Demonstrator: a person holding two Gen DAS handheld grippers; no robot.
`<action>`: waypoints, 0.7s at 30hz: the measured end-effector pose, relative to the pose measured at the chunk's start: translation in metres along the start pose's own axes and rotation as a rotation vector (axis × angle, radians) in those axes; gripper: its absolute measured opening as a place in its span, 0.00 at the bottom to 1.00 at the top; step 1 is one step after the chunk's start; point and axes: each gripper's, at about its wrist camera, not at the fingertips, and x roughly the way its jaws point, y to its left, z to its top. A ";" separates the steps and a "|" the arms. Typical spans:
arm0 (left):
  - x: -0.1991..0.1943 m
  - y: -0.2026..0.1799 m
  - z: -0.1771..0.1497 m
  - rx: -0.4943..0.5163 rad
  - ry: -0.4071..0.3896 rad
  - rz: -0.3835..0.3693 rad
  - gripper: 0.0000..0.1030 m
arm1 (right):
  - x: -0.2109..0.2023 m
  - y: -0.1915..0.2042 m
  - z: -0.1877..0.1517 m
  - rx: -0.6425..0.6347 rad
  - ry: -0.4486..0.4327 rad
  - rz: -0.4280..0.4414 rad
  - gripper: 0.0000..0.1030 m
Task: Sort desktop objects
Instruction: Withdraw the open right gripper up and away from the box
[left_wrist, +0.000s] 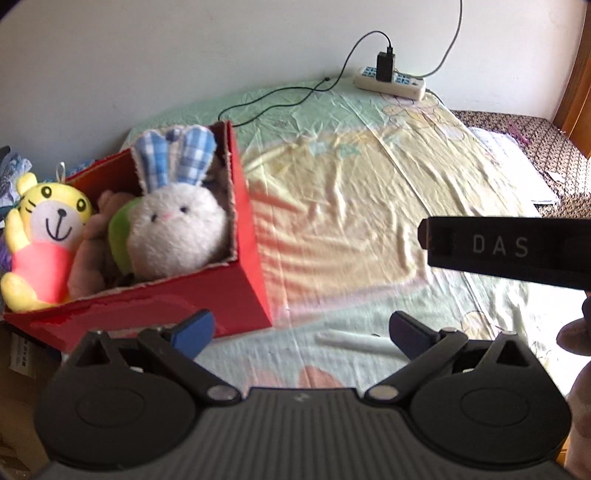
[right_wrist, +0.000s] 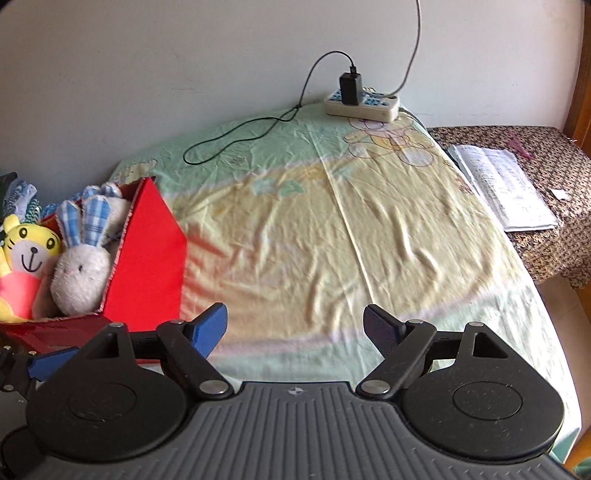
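Observation:
A red cardboard box (left_wrist: 243, 229) stands at the left on the pastel bedsheet (left_wrist: 351, 206). It holds a white bunny with blue plaid ears (left_wrist: 177, 225), a yellow tiger plush (left_wrist: 44, 229) and a brownish plush (left_wrist: 88, 251). My left gripper (left_wrist: 301, 328) is open and empty, just right of the box's near corner. The right wrist view shows the box (right_wrist: 147, 258) with the bunny (right_wrist: 81, 269) and the tiger (right_wrist: 26, 254). My right gripper (right_wrist: 295, 325) is open over bare sheet, with nothing between its fingers. Its black body (left_wrist: 506, 251) crosses the left wrist view.
A white power strip (right_wrist: 362, 103) with a black charger and cable lies at the far edge by the wall. An open booklet (right_wrist: 502, 188) rests on a brown patterned surface to the right. A pale thin shape (left_wrist: 351, 338) lies on the sheet before the left gripper.

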 end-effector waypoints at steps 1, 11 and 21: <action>0.003 -0.006 -0.002 0.004 0.014 0.001 0.98 | 0.002 -0.005 -0.002 0.004 0.013 -0.009 0.81; 0.023 -0.033 -0.016 -0.005 0.102 0.049 0.98 | 0.031 -0.021 -0.015 0.008 0.128 -0.073 0.81; 0.031 0.005 -0.026 -0.098 0.143 0.119 0.98 | 0.046 0.022 -0.025 -0.081 0.196 -0.030 0.81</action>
